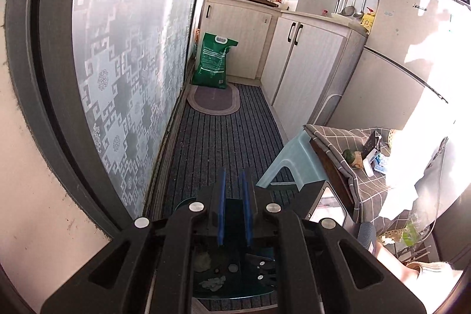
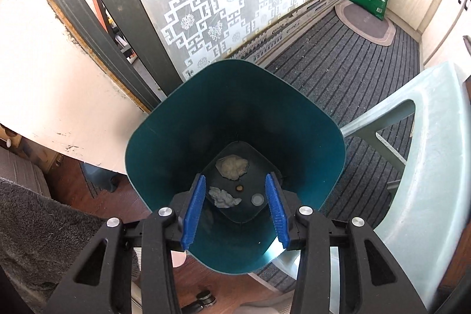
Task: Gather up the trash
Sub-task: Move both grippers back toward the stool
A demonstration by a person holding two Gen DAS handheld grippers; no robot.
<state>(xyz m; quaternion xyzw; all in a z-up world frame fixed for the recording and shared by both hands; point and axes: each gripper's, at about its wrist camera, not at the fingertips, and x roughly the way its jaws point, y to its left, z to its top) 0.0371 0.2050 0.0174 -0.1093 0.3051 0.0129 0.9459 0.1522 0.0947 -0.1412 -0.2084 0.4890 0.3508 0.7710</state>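
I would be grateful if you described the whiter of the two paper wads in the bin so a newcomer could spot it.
Look down into the teal bin beside the patterned glass door. On its dark floor, the white tissue wad lies nearest the right gripper, whose jaws stand open. It is smaller and whiter than the cream wad beyond it.

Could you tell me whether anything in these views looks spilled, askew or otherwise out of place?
Nothing stands out. The teal bin stands upright on the floor with two crumpled tissues and small bits at its bottom. The green sack leans against the cabinet.
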